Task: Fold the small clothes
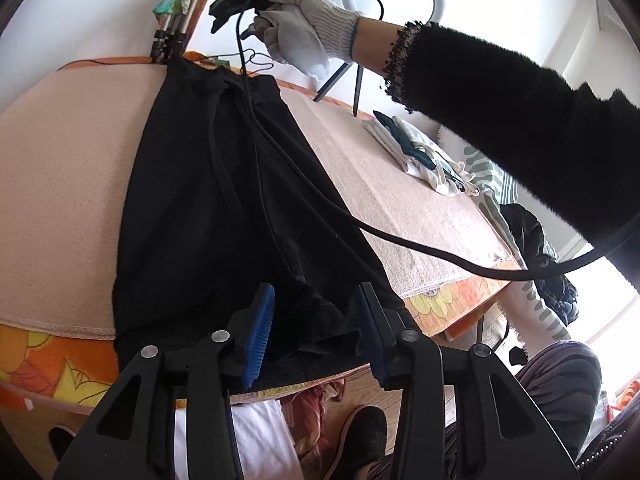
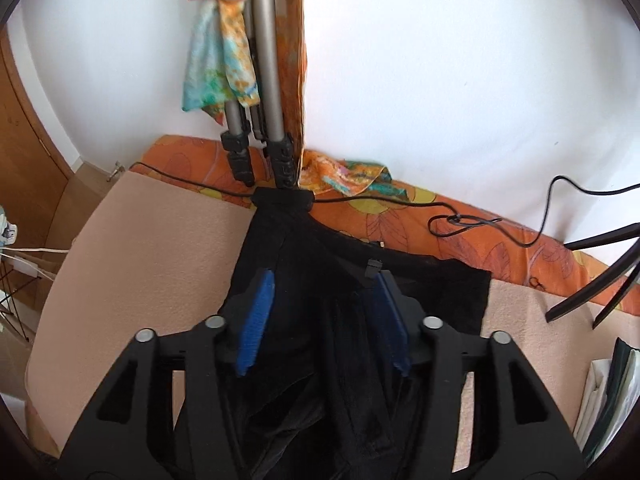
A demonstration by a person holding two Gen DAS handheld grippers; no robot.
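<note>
The black garment [image 1: 208, 208] lies lengthwise on the beige cloth [image 1: 60, 200]. Our left gripper [image 1: 312, 332] and right gripper [image 2: 320, 320] both stand wide over its two ends; we should pinch each edge evenly before folding

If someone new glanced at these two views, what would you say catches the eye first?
The black garment dominates, stretched lengthwise over the beige cloth on the table. The left claw is open around its near hem, while the right claw hangs open above its far end. To the right lies a folded white-and-green pile, and a gloved hand grips the other tool's handle.
</note>
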